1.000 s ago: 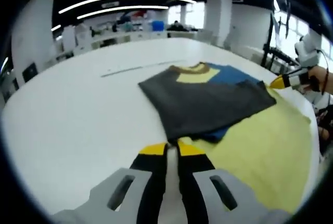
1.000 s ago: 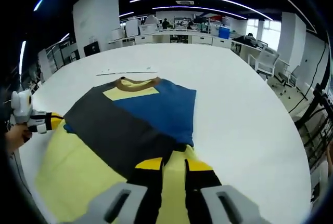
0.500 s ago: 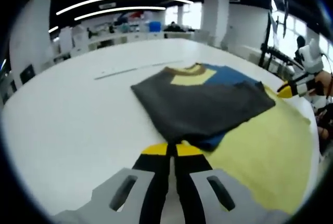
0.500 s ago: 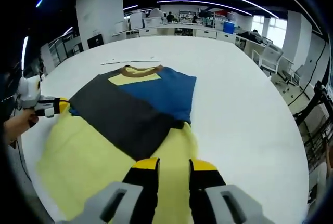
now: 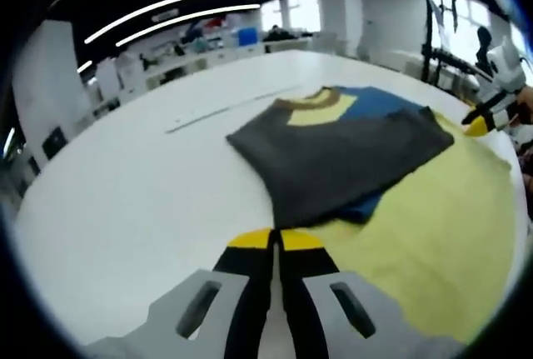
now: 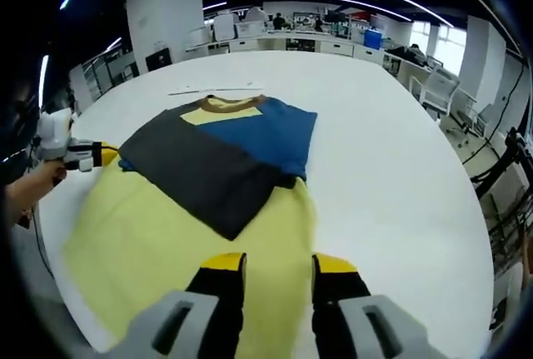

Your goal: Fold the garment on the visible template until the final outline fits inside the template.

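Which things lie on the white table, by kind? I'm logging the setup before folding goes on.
Garment: 1 (grey, blue and yellow, brown collar)
Yellow template sheet: 1
Thin strip beyond the collar: 1
Total: 3 things on the table

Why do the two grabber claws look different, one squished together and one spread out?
The left gripper has its jaws pressed together, while the right gripper holds its jaws apart. The left sits at the shirt's corner by the white table; the right hovers over yellow cloth. Both have yellow tips on black jaws.
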`<state>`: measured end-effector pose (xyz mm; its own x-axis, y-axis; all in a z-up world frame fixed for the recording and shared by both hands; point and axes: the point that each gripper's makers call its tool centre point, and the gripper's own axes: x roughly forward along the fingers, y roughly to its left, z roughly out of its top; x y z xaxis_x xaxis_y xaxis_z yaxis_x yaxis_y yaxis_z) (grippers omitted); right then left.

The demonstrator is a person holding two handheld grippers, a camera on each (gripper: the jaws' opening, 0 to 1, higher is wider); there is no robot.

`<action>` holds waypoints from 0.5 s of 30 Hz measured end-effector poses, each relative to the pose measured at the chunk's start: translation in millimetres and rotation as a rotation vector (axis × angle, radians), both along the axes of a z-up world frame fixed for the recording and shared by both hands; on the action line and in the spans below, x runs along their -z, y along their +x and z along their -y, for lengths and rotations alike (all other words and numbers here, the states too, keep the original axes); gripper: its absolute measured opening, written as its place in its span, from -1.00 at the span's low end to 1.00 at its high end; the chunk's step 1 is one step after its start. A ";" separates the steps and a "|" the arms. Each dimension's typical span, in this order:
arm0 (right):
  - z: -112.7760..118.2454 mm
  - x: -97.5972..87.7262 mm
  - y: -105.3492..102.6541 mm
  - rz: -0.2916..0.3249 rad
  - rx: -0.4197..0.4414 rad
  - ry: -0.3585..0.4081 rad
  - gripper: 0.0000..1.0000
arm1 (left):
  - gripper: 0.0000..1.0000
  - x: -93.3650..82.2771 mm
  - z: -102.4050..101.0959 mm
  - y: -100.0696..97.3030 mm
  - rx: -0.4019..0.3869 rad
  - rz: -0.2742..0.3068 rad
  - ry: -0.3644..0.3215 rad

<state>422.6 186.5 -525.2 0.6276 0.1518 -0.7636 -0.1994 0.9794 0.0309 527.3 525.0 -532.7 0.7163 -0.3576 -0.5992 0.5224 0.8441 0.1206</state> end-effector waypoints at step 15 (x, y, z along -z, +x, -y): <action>-16.6 6.4 -49.6 -0.105 -0.074 0.040 -0.24 | -1.00 0.6 -26.3 -6.9 0.010 -0.009 0.061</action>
<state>373.0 203.1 -531.6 0.5308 0.2260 -0.8168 -0.2644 0.9598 0.0937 520.4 551.3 -533.3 0.7075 -0.3272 -0.6264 0.5318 0.8302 0.1670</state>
